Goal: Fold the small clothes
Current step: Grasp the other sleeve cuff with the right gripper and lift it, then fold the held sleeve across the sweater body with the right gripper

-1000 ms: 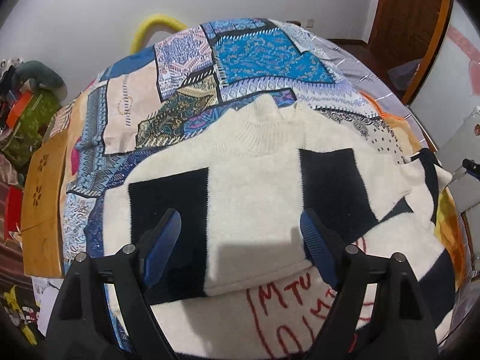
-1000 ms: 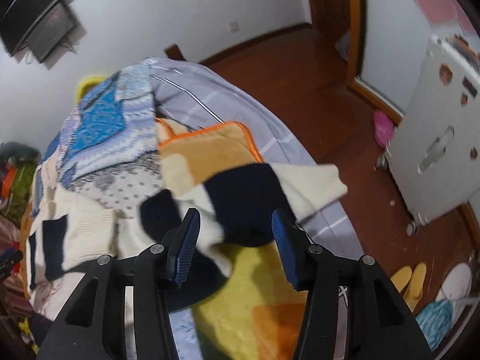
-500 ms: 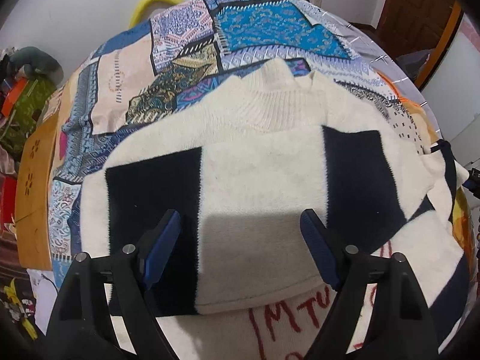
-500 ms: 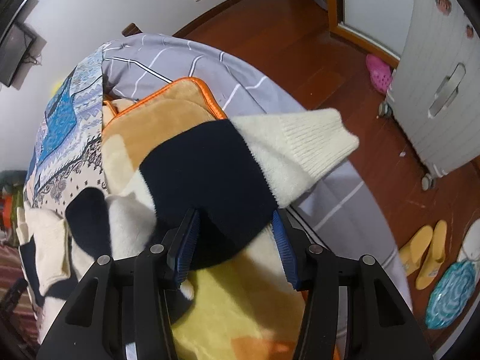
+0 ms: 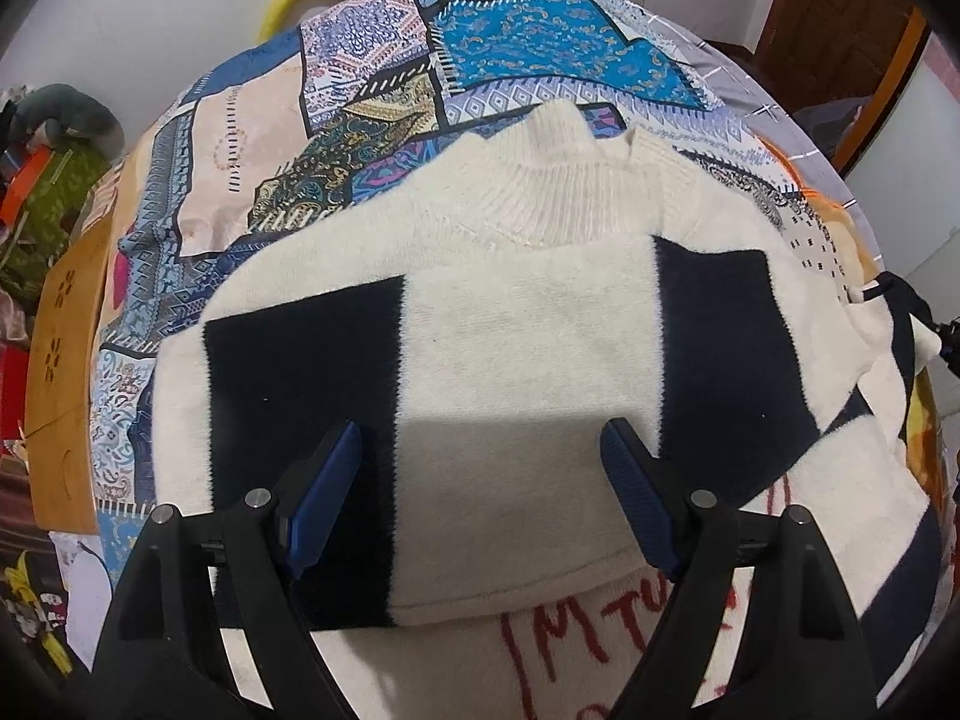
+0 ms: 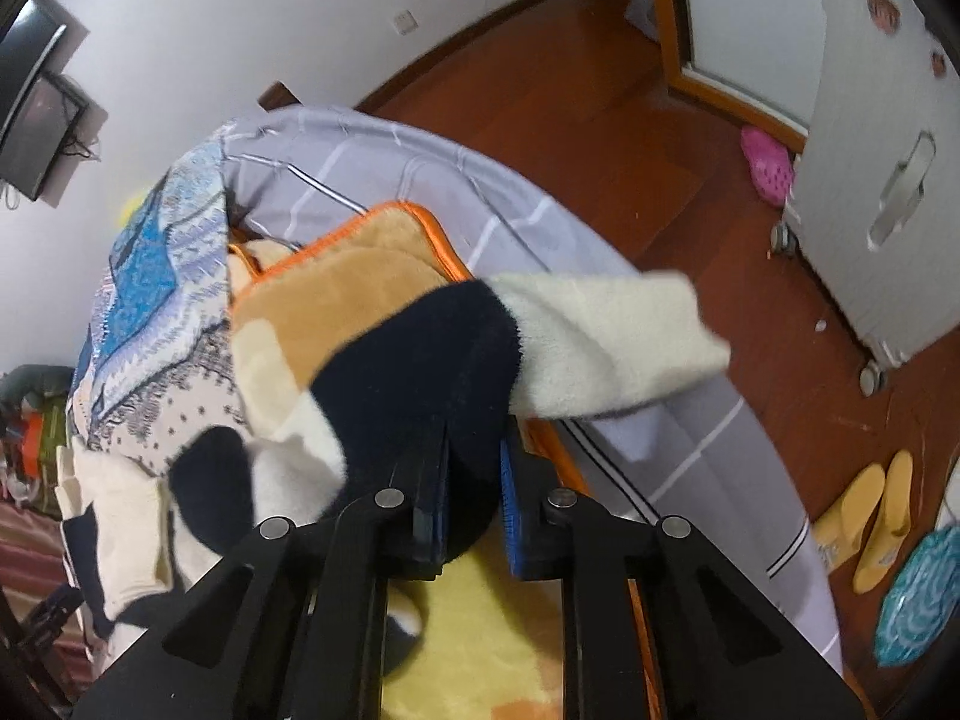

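A cream and navy block-patterned sweater (image 5: 528,348) with red lettering lies flat on the bed, collar pointing away. My left gripper (image 5: 480,480) is open and hovers just above the sweater's folded middle, holding nothing. My right gripper (image 6: 471,480) is shut on the navy part of the sweater's sleeve (image 6: 432,360). The sleeve's cream cuff (image 6: 606,342) hangs out beyond the fingers over the bed's right edge. The sweater body (image 6: 120,510) shows at the lower left of the right wrist view.
A patchwork quilt (image 5: 372,96) covers the bed. An orange-edged tan blanket (image 6: 360,258) and a grey striped sheet (image 6: 540,210) lie at the bed's right edge. The wooden floor has yellow slippers (image 6: 870,516), a pink shoe (image 6: 768,162) and a white wheeled cabinet (image 6: 888,192).
My right gripper has closed on the sleeve's navy part and lifted it. My left gripper moved lower and closer over the sweater, staying open.
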